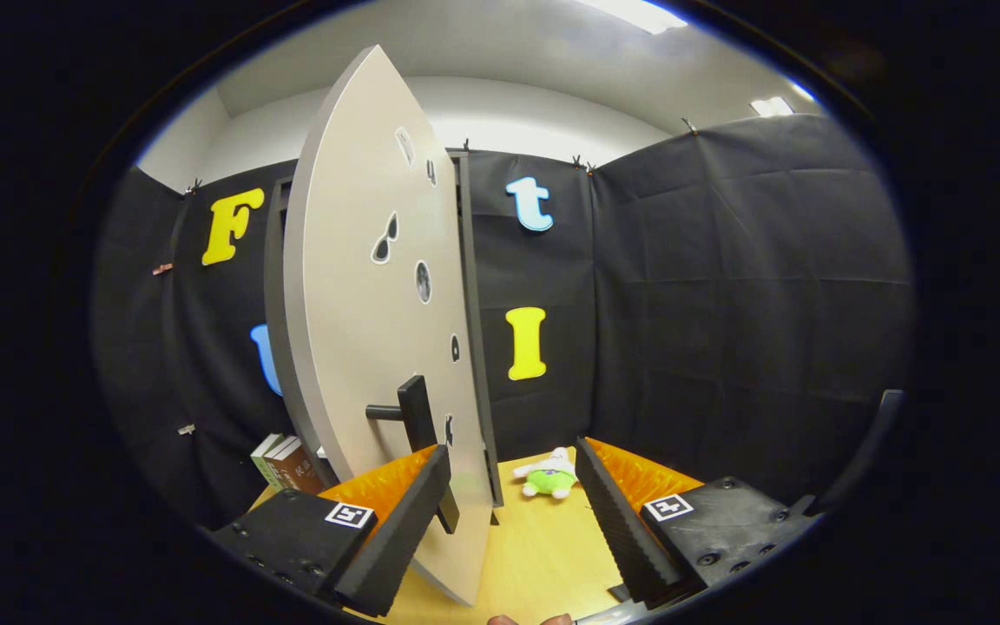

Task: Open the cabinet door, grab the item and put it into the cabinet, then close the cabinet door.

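The tool (513,486) is spread open, holding nothing, beside the swung-out grey cabinet door (361,330) with its black handle (417,412). The small green-and-white plush toy (549,476) lies toward the wooden tabletop's (535,547) back edge (beyond the fingers); best approach straight and centre it before closing.

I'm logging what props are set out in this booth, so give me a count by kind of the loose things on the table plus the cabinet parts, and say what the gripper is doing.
Plush toys: 1, the green and white plush toy on the table
Books: 2, the books standing beside the cabinet
Cabinet doors: 1, the cabinet door, swung open
Door handles: 1, the handle
Total: 5
The gripper is open, holding nothing.
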The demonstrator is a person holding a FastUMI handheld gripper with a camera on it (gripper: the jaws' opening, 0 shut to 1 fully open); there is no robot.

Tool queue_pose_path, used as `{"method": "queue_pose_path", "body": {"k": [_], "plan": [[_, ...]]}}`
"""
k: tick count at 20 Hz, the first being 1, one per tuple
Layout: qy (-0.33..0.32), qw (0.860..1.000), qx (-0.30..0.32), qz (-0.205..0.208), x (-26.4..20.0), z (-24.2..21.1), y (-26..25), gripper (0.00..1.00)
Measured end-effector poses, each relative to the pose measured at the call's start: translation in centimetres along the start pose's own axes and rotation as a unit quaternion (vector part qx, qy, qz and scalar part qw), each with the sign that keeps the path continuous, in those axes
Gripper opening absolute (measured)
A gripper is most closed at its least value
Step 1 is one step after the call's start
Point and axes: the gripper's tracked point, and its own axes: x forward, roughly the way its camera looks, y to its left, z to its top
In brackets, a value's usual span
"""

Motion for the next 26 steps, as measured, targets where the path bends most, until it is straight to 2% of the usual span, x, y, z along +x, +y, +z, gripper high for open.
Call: {"method": "queue_pose_path", "body": {"k": [8,13,18,26], "plan": [[0.011,0.997,0.004,0.075,1.6,-1.1,7.9,0.97],[0.014,0.995,-0.005,0.104,2.8,-1.6,11.6,0.97],[0.013,0.994,-0.002,0.113,3.2,-1.7,13.0,0.97],[0.002,0.995,-0.009,0.1,3.3,-1.0,11.5,0.97]]}}
